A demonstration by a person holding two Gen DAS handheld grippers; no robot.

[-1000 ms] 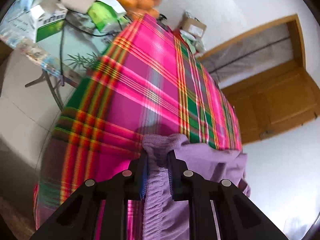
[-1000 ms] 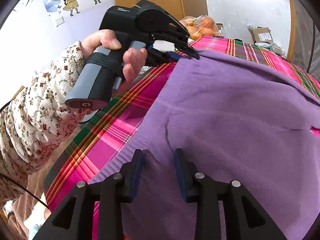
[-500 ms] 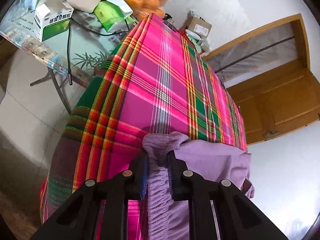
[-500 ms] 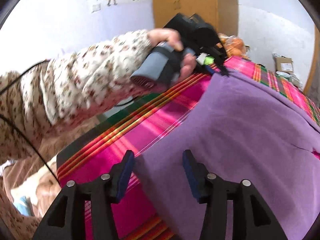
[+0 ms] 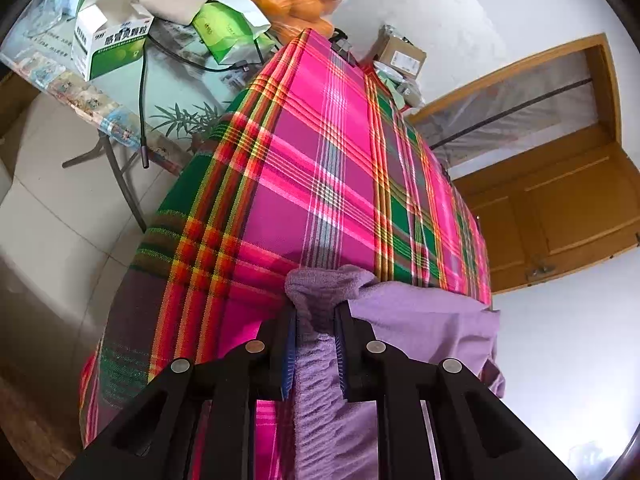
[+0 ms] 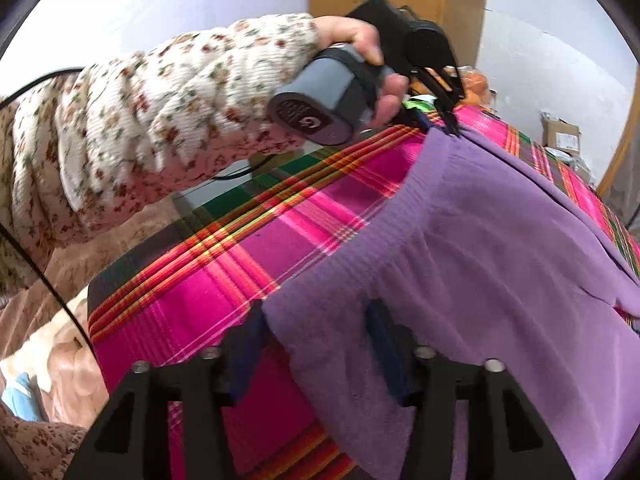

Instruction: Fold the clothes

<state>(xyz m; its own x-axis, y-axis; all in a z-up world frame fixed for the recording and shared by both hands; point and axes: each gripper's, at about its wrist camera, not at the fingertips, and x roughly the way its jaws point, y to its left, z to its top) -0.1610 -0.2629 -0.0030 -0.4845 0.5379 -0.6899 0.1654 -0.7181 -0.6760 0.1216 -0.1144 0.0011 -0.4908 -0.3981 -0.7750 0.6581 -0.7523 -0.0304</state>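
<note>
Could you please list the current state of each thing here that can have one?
Purple fleece garment: spread on the plaid tablecloth, corner lifted.
Left gripper: shut on the garment.
Right gripper: closing around the garment's edge.
White-and-green cardboard box: flaps open.

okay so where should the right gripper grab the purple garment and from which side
Take the purple garment at its near corner, coming from the table's front edge. That corner lies flat between the right gripper's closing jaws, and the left gripper already pinches the matching bunched corner.
</note>
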